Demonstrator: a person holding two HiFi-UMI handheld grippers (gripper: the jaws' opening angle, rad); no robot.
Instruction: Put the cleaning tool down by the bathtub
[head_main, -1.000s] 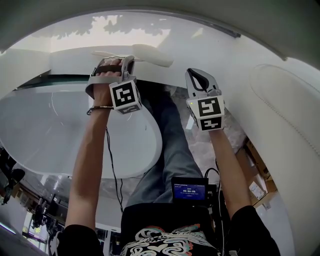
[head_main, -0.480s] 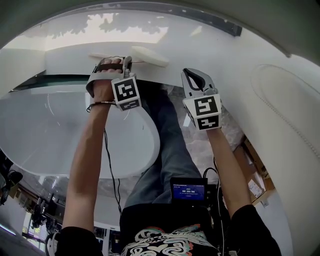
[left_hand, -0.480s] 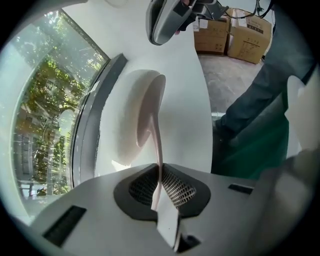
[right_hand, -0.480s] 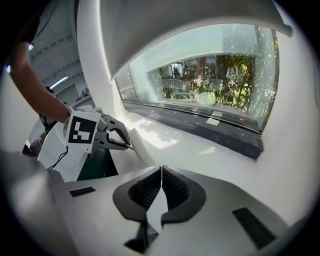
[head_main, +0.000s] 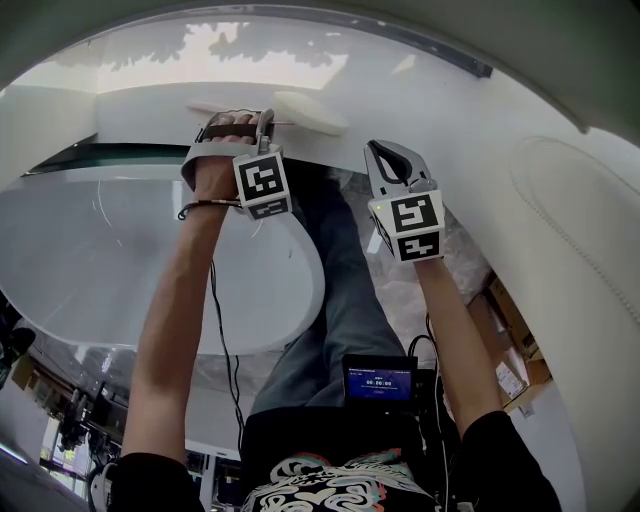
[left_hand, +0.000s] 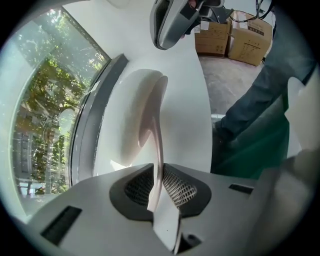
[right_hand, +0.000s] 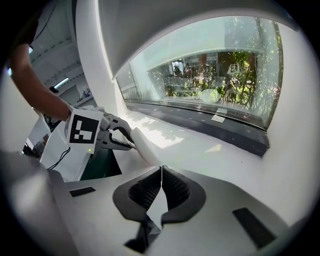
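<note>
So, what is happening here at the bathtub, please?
A person works with a gripper in each hand. The left gripper is shut on the thin handle of a white cleaning tool, whose broad head is down at the white ledge beside the bathtub. The tool is not yet released. The right gripper is shut and empty, off to the side.

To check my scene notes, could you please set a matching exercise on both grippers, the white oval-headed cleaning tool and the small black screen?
1 left gripper
2 right gripper
3 white oval-headed cleaning tool
4 small black screen

A at the person's waist
B jaws together, empty
C clamped on the tool's handle
D head over the white ledge

Pairs: 1-C, 2-B, 3-D, 4-A
</note>
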